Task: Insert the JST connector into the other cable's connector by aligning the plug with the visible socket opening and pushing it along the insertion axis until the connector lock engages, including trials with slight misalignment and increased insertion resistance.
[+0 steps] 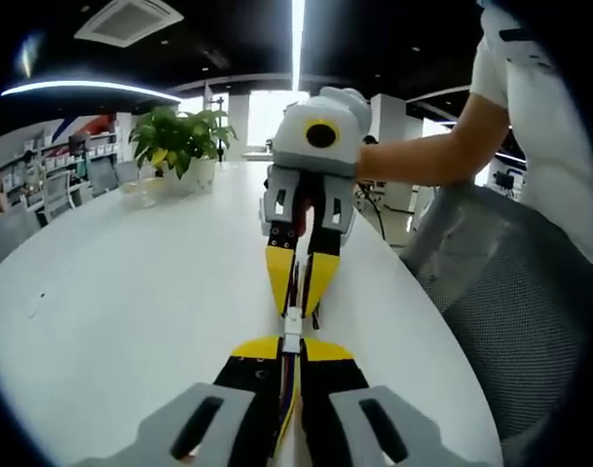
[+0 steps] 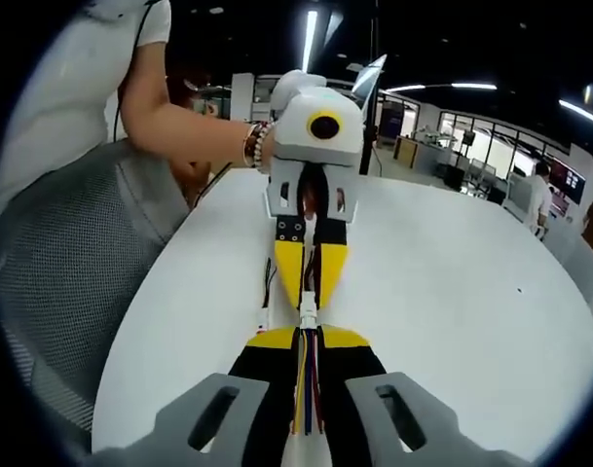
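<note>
Both grippers face tip to tip above the table. The left gripper and right gripper each clamp a cable end; the connector sits between them. Push straight along the axis, without twisting, until the lock engages.

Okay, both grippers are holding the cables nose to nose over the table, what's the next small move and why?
Probably a short, straight push of the two grippers toward each other along the cable line. In the left gripper view the white connector sits between the left gripper and right gripper, tips facing and roughly in line. Whether the lock has engaged cannot be told, so push gently.
</note>
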{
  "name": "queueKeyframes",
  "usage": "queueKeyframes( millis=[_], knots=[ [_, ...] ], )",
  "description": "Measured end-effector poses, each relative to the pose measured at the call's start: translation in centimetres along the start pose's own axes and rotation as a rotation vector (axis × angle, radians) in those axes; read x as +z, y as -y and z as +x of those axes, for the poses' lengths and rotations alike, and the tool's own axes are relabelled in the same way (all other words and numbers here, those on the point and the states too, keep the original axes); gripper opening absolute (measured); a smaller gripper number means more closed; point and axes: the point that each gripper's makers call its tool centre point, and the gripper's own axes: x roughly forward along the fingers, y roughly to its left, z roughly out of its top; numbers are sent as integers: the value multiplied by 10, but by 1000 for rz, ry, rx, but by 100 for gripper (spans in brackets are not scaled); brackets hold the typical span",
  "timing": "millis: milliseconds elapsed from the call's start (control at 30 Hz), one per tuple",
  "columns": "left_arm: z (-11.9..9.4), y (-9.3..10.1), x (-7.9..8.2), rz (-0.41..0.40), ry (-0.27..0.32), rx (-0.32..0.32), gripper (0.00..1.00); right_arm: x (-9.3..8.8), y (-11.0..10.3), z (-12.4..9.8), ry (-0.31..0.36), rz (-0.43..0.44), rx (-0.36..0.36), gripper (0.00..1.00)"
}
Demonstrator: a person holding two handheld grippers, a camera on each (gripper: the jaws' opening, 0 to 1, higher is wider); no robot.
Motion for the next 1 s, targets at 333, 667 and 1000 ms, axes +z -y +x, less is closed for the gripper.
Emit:
queueKeyframes(
  millis=[333,667,1000],
  knots=[
    [4,-3,0,-1,9,11,0,-1,4,-3,18,22,-14,4],
    [6,-6,2,-14,22,21,0,-1,6,-1,28,29,-21,4],
    [15,-22,-5,-4,-18,108,0,-14,20,2,28,50,-95,4]
  ],
)
